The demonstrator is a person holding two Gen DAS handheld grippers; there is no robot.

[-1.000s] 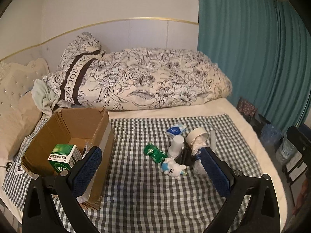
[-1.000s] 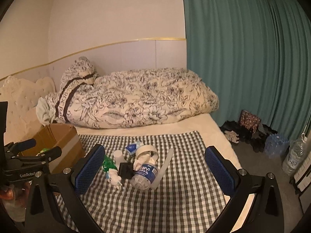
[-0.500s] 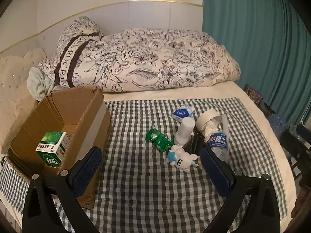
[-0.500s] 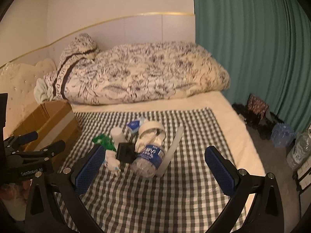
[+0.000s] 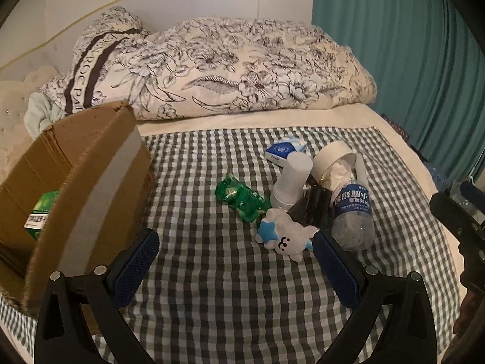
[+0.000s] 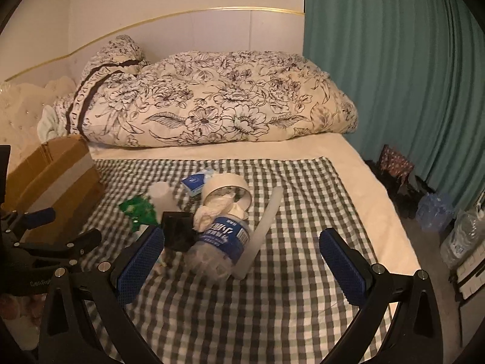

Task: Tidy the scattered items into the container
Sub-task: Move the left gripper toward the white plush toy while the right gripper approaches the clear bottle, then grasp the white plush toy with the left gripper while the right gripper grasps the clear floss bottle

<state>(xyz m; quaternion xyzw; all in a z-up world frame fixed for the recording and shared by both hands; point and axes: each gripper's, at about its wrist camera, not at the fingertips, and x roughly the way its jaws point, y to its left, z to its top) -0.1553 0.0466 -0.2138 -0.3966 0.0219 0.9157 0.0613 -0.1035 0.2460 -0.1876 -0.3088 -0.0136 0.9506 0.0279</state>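
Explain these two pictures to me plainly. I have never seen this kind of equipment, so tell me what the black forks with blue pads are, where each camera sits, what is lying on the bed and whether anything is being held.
No robot here: a person holds a two-finger gripper in each hand, and a wide-angle camera on each looks forward along its fingers. One picture comes from the left gripper, the other from the right gripper. The blue parts are the finger pads.

Both grippers are open and hold nothing.

On the checked cloth lies a small heap: a plastic bottle, a tape roll, a plush toy, a green wrapper, a white cup, a blue-and-white packet and a white tube. To the left stands a cardboard box with a green carton inside.
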